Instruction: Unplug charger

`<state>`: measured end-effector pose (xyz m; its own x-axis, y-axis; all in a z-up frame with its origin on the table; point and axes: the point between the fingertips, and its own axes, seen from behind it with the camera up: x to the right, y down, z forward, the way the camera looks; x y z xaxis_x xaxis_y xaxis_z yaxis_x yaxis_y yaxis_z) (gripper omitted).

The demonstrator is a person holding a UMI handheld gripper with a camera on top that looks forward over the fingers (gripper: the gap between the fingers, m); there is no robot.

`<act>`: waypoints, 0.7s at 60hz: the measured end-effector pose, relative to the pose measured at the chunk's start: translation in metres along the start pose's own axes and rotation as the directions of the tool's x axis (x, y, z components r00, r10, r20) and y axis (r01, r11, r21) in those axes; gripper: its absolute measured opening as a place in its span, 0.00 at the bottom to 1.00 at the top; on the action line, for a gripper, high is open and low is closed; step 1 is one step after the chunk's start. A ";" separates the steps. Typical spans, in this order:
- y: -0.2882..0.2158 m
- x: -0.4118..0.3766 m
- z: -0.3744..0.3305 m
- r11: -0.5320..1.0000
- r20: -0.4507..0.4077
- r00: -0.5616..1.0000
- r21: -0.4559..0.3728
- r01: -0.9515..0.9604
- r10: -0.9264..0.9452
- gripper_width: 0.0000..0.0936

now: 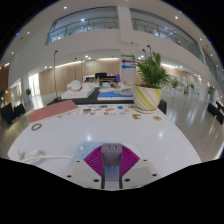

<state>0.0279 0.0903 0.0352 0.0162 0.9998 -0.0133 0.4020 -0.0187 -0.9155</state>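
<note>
My gripper (111,160) is low over a white table (60,140). Its two magenta pads (96,161) close in from both sides on a small grey block, the charger (111,152), which stands upright between them. The top face of the charger shows two small dark marks. The fingers press on it from left and right. No socket or cable is in view; the lower part of the charger is hidden between the fingers.
A potted green plant (150,78) stands at the table's far right. Small flat items (105,113) lie along the far edge, and a round brown disc (37,126) at the left. Beyond is a lobby with a white sofa (78,90).
</note>
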 end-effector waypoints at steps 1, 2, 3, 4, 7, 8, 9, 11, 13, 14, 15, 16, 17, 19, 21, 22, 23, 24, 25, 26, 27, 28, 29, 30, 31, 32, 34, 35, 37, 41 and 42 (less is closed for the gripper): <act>0.000 -0.001 0.001 1.000 0.004 1.000 0.002 -0.012 0.012 0.20; -0.004 0.000 -0.001 1.000 0.009 1.000 0.011 -0.023 0.023 0.20; -0.011 0.000 -0.004 0.999 0.014 1.000 0.028 -0.028 0.027 0.20; -0.019 0.001 -0.006 0.998 0.016 1.000 0.049 -0.027 0.026 0.20; -0.051 0.003 -0.015 0.992 0.014 1.000 0.125 -0.005 0.003 0.20; -0.061 0.004 -0.018 0.990 0.019 1.000 0.140 -0.008 0.006 0.20; -0.070 0.004 -0.020 0.989 0.025 1.000 0.149 -0.019 0.015 0.20; -0.090 0.015 -0.025 0.987 0.038 0.999 0.155 -0.042 0.036 0.20; -0.107 0.025 -0.030 0.985 0.026 0.998 0.165 -0.052 0.049 0.20; -0.115 0.032 -0.033 0.983 0.017 0.999 0.173 -0.053 0.051 0.19; -0.124 0.040 -0.036 0.982 0.007 0.999 0.180 -0.054 0.053 0.20; -0.130 0.047 -0.039 0.982 -0.001 0.998 0.183 -0.054 0.055 0.20; -0.135 0.055 -0.042 0.982 -0.009 0.998 0.181 -0.056 0.059 0.19; -0.141 0.071 -0.046 0.983 -0.024 0.997 0.171 -0.067 0.073 0.20; -0.140 0.087 -0.046 0.985 -0.035 0.996 0.158 -0.071 0.078 0.20; -0.139 0.094 -0.046 0.987 -0.041 0.997 0.146 -0.065 0.072 0.20; -0.136 0.101 -0.046 0.990 -0.049 0.997 0.130 -0.057 0.064 0.20; -0.134 0.108 -0.046 0.992 -0.060 0.997 0.113 -0.048 0.055 0.20; -0.129 0.115 -0.045 0.994 -0.069 0.996 0.098 -0.041 0.048 0.20; -0.124 0.122 -0.044 0.996 -0.077 0.996 0.083 -0.036 0.043 0.19; -0.118 0.129 -0.042 0.997 -0.084 0.996 0.068 -0.034 0.039 0.19; -0.110 0.135 -0.040 0.998 -0.089 0.995 0.049 -0.033 0.037 0.19; -0.101 0.140 -0.038 0.999 -0.091 0.995 0.026 -0.032 0.034 0.19; -0.091 0.144 -0.035 1.000 -0.092 0.995 -0.001 -0.030 0.029 0.19; -0.077 0.147 -0.032 0.999 -0.090 0.996 -0.026 -0.025 0.023 0.19; -0.070 0.150 -0.026 0.999 -0.094 0.995 -0.048 -0.017 0.012 0.20; -0.054 0.157 -0.021 0.997 -0.103 0.995 -0.079 -0.006 -0.002 0.21; -0.046 0.160 -0.018 0.996 -0.109 0.994 -0.093 -0.005 -0.005 0.21; -0.031 0.164 -0.013 0.992 -0.114 0.993 -0.125 0.003 -0.017 0.22; -0.005 0.164 -0.005 0.985 -0.098 0.995 -0.175 0.013 -0.030 0.25; -0.001 0.163 -0.003 0.983 -0.093 0.995 -0.184 0.019 -0.036 0.25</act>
<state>0.0325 0.2529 0.0348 0.0862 0.9946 0.0573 0.5635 -0.0012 -0.8261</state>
